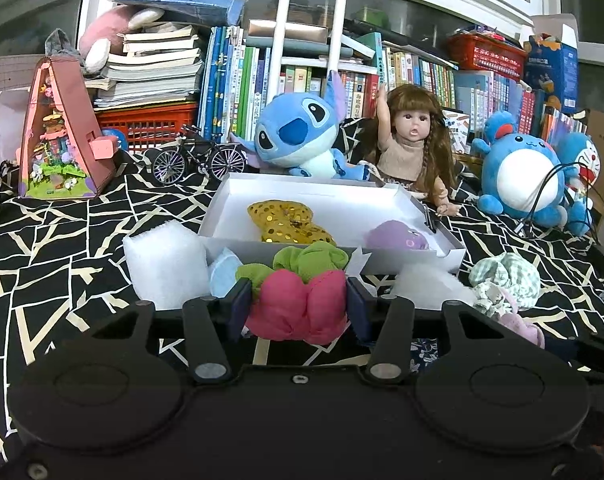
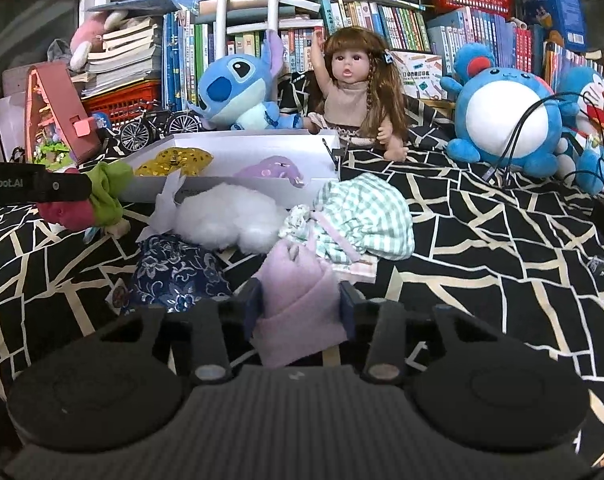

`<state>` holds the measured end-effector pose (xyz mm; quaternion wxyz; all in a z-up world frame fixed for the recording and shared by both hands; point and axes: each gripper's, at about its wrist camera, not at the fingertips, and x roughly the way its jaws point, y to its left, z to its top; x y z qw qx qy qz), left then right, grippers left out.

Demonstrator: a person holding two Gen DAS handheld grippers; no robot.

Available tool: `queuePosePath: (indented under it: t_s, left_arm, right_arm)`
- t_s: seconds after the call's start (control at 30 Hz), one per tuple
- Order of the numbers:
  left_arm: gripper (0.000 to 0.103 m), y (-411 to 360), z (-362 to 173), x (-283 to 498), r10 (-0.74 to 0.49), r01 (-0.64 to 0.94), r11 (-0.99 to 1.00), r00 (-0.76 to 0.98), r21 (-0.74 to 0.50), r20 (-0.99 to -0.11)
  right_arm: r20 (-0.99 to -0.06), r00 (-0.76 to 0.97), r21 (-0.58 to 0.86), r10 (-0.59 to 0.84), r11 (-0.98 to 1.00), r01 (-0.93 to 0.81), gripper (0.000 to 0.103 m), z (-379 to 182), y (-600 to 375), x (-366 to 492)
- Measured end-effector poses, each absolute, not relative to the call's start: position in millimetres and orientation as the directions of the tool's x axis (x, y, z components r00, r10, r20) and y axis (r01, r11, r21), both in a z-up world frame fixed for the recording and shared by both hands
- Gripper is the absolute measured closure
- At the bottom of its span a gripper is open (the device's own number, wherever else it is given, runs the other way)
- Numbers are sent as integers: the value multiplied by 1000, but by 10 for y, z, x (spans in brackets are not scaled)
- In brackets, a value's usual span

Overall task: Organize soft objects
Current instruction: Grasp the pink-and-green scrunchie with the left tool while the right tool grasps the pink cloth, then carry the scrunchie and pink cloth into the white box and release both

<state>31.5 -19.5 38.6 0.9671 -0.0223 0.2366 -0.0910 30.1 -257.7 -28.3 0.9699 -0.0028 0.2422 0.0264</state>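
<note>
So the left gripper [image 1: 298, 300] is clamped on a squishy pink-and-green fabric flower [image 1: 298, 304]: fat pink petals bulging between the two dark blue pads, green ruffled bits poking out the top. It sits just in front of the white box [image 1: 385, 196], low over the black-and-cream patterned cloth [image 1: 62, 232]. The right gripper [image 2: 300, 306] is closed on a pale lilac cloth [image 2: 298, 312], which looks like folded felt with a crease down the middle, and that one sits near the front of the cloth, well short of the box. The box is a shallow open tray with two things inside: a gold sequin piece [image 1: 290, 222] toward the left and a purple plush blob [image 1: 397, 236] in the right corner. Just outside the box there's a white fluffy wad [image 2: 230, 216], a green checked fabric bundle [image 2: 365, 216] touching the lilac cloth, a navy floral pouch [image 2: 178, 268], and a white foam block [image 1: 164, 268] at the box's left corner.
</note>
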Motion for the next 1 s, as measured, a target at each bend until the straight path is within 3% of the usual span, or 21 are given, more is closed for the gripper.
queuePosePath:
  t_s: [0.1, 0.53, 0.7, 1.0]
  left_arm:
    - [55, -180, 398, 325, -187, 164, 982, 873, -89, -451]
    - [55, -124, 797, 806, -213, 174, 976, 895, -132, -392]
    - [55, -118, 1005, 1241, -219, 173, 973, 900, -151, -377]
    - [55, -296, 944, 2066, -262, 160, 955, 852, -252, -454]
  right_arm:
    - [-453, 889, 34, 62, 998, -52, 68, -212, -2605, 275]
    - [-323, 937, 118, 134, 988, -101, 68, 430, -2693, 763]
    - [-339, 927, 190, 163, 976, -102, 68, 590, -2760, 1268]
    - [-443, 878, 281, 182, 958, -57, 68, 481, -2794, 2165]
